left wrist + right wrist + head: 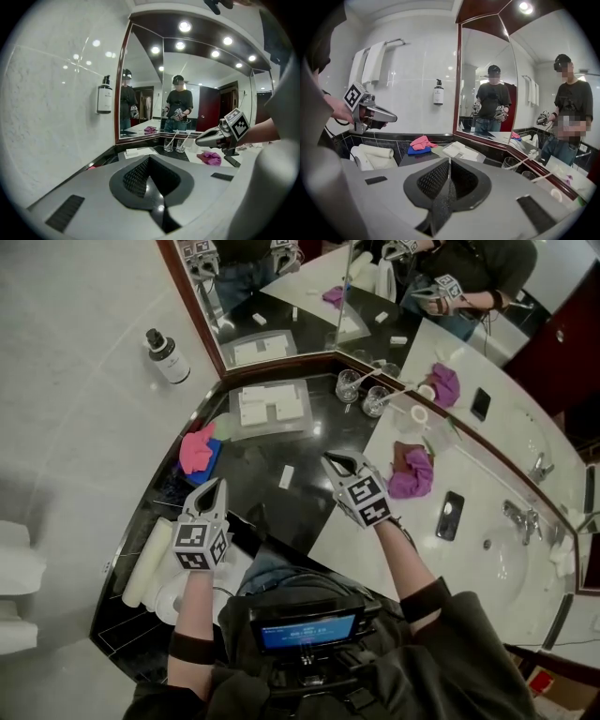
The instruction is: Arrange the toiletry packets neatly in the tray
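Note:
A clear tray (271,433) at the back of the black counter holds white toiletry packets (254,407). One loose white packet (287,477) lies on the counter in front of it, between my two grippers. My left gripper (218,486) hovers near the counter's front left and is shut and empty; in the left gripper view (149,158) its tips meet. My right gripper (339,461) hovers just right of the loose packet. In the right gripper view (449,161) its jaws stand a narrow crack apart with nothing between them, and the tray (459,151) lies ahead.
Two glasses (350,385) with toothbrushes stand right of the tray. A pink cloth on a blue one (197,451) lies at the left, rolled white towels (148,564) below it. A purple cloth (411,473) and a phone (450,515) lie on the white counter beside the sink (511,559).

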Motion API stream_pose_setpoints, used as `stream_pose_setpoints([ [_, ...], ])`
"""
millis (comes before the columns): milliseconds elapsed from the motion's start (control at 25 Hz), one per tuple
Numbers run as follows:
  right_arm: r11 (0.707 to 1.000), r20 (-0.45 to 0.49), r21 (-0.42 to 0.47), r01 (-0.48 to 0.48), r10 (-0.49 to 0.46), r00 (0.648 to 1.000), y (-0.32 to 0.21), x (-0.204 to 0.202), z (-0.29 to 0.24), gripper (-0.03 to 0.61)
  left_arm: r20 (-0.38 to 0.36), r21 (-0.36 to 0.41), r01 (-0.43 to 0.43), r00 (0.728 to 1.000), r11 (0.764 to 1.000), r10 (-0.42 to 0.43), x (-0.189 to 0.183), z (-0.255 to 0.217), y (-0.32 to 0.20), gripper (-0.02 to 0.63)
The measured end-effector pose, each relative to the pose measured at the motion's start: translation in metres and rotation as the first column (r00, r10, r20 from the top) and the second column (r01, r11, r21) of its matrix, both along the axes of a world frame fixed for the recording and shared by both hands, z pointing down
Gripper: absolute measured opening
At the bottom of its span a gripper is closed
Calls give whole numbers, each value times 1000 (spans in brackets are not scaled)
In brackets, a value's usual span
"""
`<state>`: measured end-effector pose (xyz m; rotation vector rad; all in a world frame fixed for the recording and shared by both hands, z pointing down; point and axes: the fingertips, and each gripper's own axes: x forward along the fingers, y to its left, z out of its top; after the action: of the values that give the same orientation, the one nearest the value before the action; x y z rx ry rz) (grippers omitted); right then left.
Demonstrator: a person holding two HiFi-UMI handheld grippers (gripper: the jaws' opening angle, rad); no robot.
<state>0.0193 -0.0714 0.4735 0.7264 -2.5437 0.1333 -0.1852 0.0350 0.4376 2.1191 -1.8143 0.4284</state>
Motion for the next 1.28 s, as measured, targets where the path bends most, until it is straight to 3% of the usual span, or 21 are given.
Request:
stream_pose_setpoints([
  [160, 996, -90, 29, 79, -76, 993, -23, -34, 13, 71, 12, -13, -22, 1000, 1000, 22, -13, 9, -16, 2],
  [240, 992, -136, 30, 126, -120, 983, -35, -52, 22, 148, 12, -21, -31, 999, 999, 31, -19, 15, -24, 2],
  [440, 973, -234, 35, 228, -213, 948, -76, -96, 44, 218, 9, -31, -45, 999, 998, 46, -30, 26, -48, 2],
  [880, 936, -334, -19, 352, -338, 880, -161, -182, 87, 374, -15, -50, -31, 999, 998, 30, -41, 45, -89, 2],
  [1280, 899, -389, -99, 426, -429, 816, -202, -232, 141, 383, -36, -82, -18, 999, 996, 15, -48, 68, -114, 2],
])
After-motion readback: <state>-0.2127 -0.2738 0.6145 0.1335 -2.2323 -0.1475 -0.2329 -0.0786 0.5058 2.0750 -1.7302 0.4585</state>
